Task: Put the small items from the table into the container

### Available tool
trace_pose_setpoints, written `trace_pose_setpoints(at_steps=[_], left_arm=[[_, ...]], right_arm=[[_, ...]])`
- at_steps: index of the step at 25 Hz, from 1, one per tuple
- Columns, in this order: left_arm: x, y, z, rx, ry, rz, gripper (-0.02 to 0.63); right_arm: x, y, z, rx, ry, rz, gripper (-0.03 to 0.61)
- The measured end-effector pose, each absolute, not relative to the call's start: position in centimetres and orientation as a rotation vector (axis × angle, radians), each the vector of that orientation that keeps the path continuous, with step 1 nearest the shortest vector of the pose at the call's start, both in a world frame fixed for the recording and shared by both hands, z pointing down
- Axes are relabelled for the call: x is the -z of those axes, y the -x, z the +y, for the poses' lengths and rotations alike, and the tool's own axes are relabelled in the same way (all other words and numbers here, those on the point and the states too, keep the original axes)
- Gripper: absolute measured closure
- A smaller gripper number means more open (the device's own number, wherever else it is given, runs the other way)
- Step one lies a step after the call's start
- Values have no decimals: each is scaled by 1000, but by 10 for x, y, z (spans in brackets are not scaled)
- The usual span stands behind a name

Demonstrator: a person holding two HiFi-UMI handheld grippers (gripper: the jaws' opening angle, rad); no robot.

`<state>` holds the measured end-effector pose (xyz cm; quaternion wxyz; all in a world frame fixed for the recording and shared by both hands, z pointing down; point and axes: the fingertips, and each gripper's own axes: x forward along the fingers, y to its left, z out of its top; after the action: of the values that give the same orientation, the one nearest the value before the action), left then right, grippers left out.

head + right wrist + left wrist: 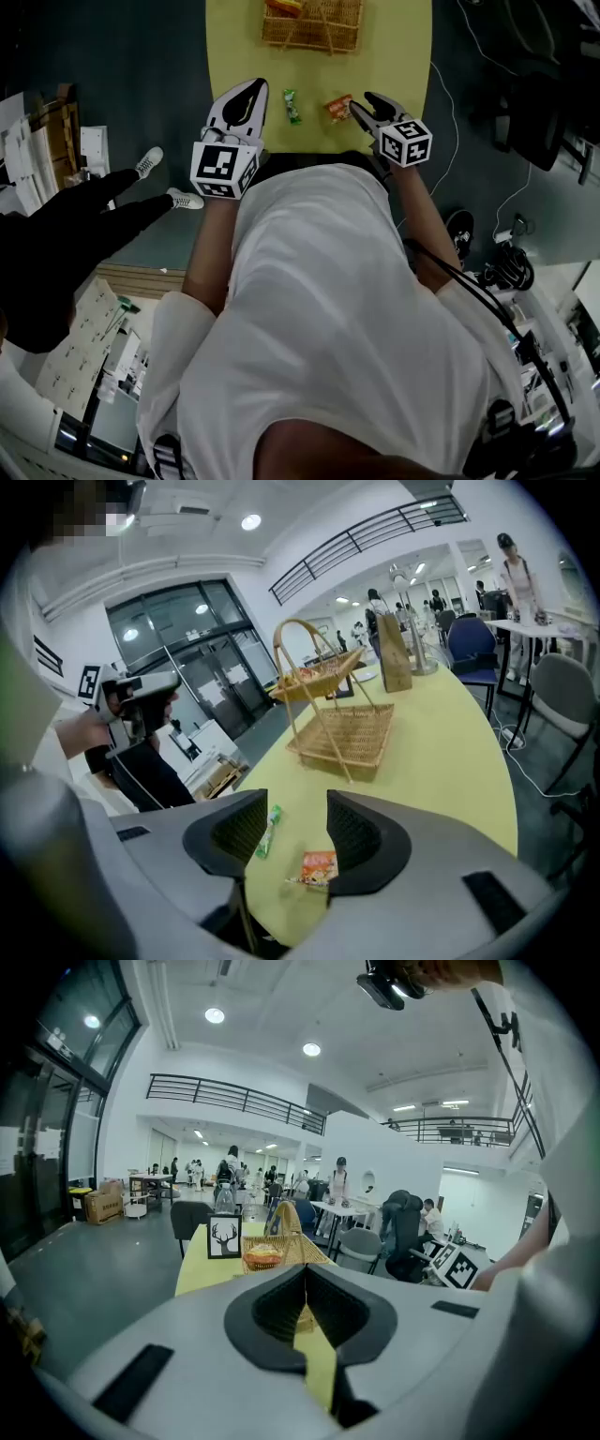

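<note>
Two small packets lie on the yellow table point(403, 56): a green packet point(292, 106) point(270, 829) and an orange packet point(338, 108) point(318, 867). Beyond them stands a wicker basket point(309, 30) point(343, 733) point(281, 1249) with a hoop handle. My right gripper point(362, 107) point(286, 832) hovers over the table's near edge, open, with nothing between its jaws; the orange packet lies just under its right jaw and the green packet shows in the gap, farther off. My left gripper point(254, 88) point(305, 1279) is shut and empty, left of the green packet.
A framed deer picture point(224, 1237) and a bottle point(225, 1200) stand at the table's far end, and a brown paper bag point(395, 652) stands past the basket. An orange item point(262, 1258) lies in the basket. Chairs and other tables stand farther off.
</note>
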<state>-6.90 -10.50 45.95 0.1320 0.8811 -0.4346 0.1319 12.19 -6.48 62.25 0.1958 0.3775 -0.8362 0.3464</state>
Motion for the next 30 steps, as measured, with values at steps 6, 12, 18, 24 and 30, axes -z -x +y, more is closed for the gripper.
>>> trace_pose_setpoints(at_steps=[6, 12, 18, 24, 30], left_arm=[[-484, 61, -97, -439, -2510, -1280, 604], [-490, 82, -81, -465, -2452, -1321, 605], [-507, 94, -79, -491, -2391, -1367, 604], [-514, 106, -75, -499, -2349, -1407, 604], [-507, 116, -67, -476, -2346, -1431, 604]], right_arm=[[-693, -140, -56, -1054, -982, -2206, 357], [-740, -128, -45, -1101, -911, -2073, 323], [-788, -131, -43, -1121, -865, -1920, 270], [-806, -127, -34, -1130, -819, -1808, 322], [-785, -114, -34, -1074, -804, -1855, 459]])
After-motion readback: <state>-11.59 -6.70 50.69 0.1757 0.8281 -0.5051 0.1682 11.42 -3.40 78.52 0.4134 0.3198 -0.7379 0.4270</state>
